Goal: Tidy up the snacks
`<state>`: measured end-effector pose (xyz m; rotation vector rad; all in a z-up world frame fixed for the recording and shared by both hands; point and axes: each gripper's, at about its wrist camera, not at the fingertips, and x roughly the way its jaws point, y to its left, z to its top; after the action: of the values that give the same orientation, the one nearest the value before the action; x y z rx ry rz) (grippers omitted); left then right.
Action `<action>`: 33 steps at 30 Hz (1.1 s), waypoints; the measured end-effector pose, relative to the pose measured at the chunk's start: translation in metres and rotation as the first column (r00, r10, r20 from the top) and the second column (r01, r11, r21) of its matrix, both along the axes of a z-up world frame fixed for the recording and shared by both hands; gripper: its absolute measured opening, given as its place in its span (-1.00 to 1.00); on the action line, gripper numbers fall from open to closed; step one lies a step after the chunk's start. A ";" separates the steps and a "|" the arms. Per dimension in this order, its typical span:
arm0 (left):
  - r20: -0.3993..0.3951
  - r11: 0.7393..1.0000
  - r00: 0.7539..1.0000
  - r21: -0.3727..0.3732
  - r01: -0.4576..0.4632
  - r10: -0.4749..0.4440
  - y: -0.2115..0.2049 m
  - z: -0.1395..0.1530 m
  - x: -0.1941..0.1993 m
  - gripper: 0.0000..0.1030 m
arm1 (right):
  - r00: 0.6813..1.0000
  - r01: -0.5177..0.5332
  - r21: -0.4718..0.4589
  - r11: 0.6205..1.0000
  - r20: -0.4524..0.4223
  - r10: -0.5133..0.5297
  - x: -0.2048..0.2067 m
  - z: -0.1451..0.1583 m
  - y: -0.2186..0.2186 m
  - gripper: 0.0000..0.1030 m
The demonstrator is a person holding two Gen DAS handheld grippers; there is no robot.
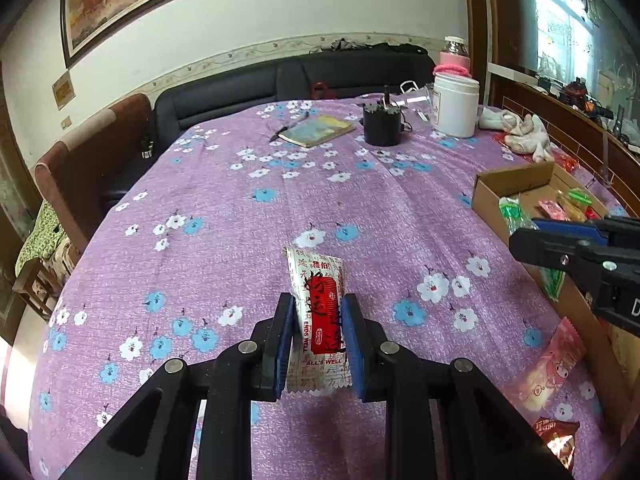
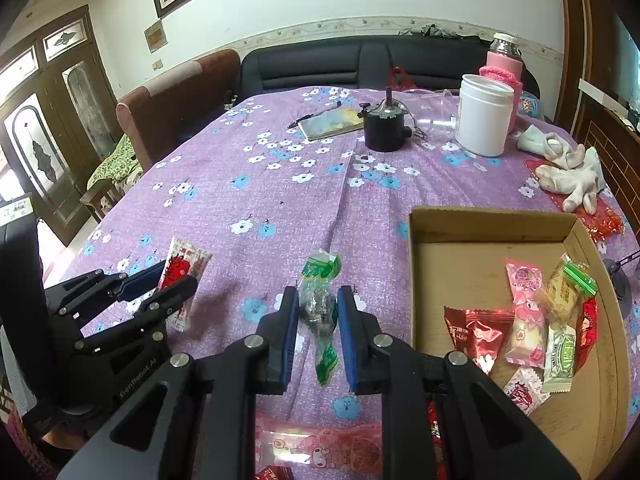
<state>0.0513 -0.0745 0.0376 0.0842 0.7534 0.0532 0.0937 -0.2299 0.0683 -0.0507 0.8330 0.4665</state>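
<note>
Left gripper [image 1: 318,344] pinching the red-white sachet [image 1: 318,312], right gripper [image 2: 318,332] pinching the green-wrapped candy [image 2: 320,304], both lifted off the counter [image 2: 280,200], presumably bound for the cardboard box [image 2: 480,216] at its right edge.

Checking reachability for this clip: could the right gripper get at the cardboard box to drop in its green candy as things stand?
Probably yes. The right gripper, jaws closed on the green candy, sits just left of the cardboard box, whose top is open; nothing stands between them.

white-red sachet [image 1: 318,316]: "ALL'S WELL" | left gripper [image 2: 160,294] body: "GenRobot.AI"
</note>
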 end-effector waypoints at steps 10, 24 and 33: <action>0.030 1.000 0.999 0.015 -0.022 0.022 0.002 0.003 -0.003 -0.51 | 1.000 -0.005 0.006 1.000 -0.004 0.005 0.000 -0.002 0.001 -0.64; 0.050 0.999 0.998 0.032 -0.033 0.031 -0.001 0.004 -0.004 -0.51 | 1.000 0.008 0.019 1.000 -0.001 -0.008 0.001 0.002 -0.003 -0.64; 0.048 0.999 0.998 0.036 -0.039 0.037 0.001 0.002 -0.002 -0.51 | 1.000 0.008 0.027 1.000 -0.004 -0.008 0.001 0.001 -0.005 -0.64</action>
<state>0.0493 -0.0739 0.0396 0.1035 0.7069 0.1049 0.0950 -0.2348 0.0697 -0.0220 0.8302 0.4703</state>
